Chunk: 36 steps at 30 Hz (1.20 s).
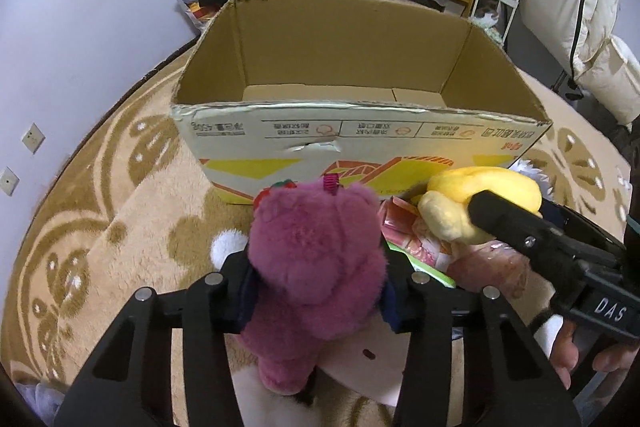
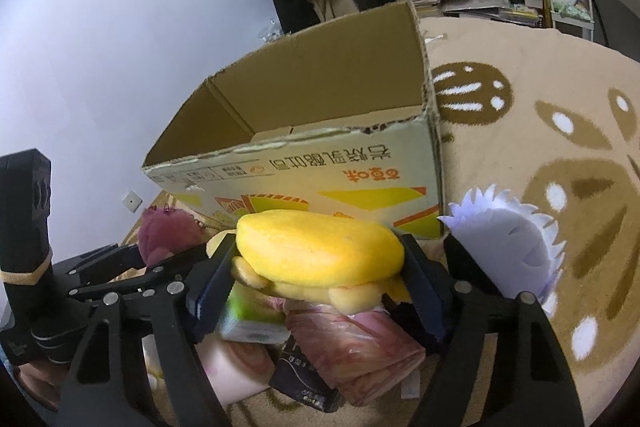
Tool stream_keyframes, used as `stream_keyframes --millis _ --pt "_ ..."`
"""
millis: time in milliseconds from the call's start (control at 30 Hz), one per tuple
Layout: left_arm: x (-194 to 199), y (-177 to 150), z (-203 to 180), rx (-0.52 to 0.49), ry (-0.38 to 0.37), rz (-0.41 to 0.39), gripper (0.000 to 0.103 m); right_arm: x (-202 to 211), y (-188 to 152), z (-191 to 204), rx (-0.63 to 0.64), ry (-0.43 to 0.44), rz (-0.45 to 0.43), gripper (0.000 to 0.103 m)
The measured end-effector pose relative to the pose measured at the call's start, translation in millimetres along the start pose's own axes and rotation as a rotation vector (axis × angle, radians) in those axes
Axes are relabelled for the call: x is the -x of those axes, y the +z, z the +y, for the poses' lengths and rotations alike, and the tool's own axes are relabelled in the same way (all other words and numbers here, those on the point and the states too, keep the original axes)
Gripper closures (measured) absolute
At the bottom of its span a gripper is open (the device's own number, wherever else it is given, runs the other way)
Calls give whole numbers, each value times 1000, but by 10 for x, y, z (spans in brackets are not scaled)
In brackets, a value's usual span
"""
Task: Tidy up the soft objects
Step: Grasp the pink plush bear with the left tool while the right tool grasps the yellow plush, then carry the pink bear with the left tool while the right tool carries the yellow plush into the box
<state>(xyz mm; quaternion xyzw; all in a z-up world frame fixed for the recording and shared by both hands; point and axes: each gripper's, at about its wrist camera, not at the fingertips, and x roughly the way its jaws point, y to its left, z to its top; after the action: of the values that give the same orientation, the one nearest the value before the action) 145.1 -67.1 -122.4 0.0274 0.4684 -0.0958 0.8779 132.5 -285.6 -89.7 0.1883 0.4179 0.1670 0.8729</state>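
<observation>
Left wrist view: your left gripper (image 1: 316,283) pinched the purple bear (image 1: 316,255); your right gripper (image 2: 320,267) clamped the yellow plush (image 2: 320,247). You needed to clear the cardboard box (image 1: 360,115) rim before releasing.

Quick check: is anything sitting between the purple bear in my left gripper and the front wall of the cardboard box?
No. In the left wrist view only bare carpet separates the purple bear from the cardboard box.

Purple plush bear (image 1: 316,259) upright, yellow plush (image 2: 320,247) flat — both before open cardboard box (image 1: 360,147).
</observation>
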Motion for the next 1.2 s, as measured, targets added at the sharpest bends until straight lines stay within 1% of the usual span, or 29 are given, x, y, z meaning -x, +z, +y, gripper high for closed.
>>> stream_keyframes --millis 133,433,500,667,767,900,1033,1200 --pt "81 6 47 21 -10 -25 56 156 -2 29 -11 -2 -41 20" --pt "277 5 91 13 30 -87 56 375 0 132 16 -24 -103 20" --pt "324 15 101 20 23 -102 56 423 2 159 25 -27 -121 20" --pt "475 30 137 32 46 -158 56 542 26 214 44 -23 -163 20" --pt "562 21 141 16 70 -182 56 609 24 236 51 -22 -184 20" --pt "698 14 154 12 72 -217 56 667 30 254 54 -11 -203 20" --pt "846 53 133 -6 105 -265 56 721 49 273 58 -2 -222 20" --pt "920 95 195 24 97 -291 56 811 84 314 62 9 -258 20"
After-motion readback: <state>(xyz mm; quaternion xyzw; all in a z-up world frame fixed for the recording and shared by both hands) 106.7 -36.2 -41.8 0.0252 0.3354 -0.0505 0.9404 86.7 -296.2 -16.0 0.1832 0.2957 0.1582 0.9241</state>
